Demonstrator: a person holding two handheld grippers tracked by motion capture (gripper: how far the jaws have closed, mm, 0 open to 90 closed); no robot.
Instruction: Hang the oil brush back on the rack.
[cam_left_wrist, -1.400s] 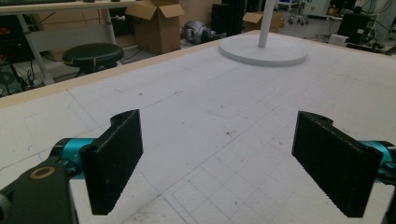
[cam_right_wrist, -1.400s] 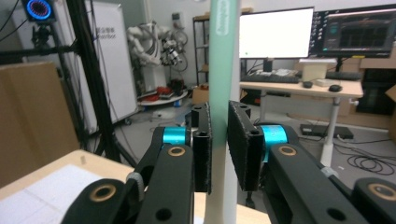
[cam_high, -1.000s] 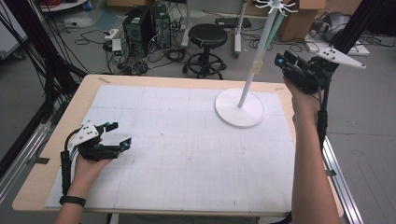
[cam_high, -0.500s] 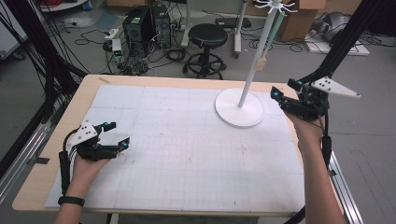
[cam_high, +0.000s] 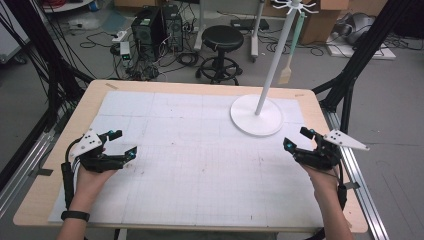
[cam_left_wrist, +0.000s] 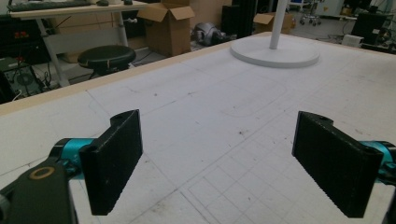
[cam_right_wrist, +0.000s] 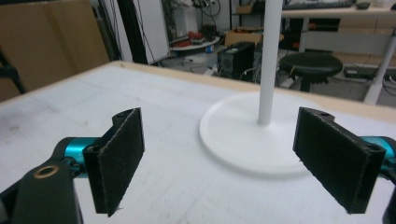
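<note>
White gridded paper covers a wooden table, and past the far edge sits a black stool among boxes and cables on the floor. On the far right part of the paper stands a white stand with a round flat base and a tall thin pole. A pale spatula hangs from the top of that stand, off the far side of the table. The left gripper is held low over the near left part of the paper, and its jaws are spread wide with nothing between them. The right gripper is held over the near right part, just on the near side of the stand's base, and its jaws are spread wide too, with nothing in them.
</note>
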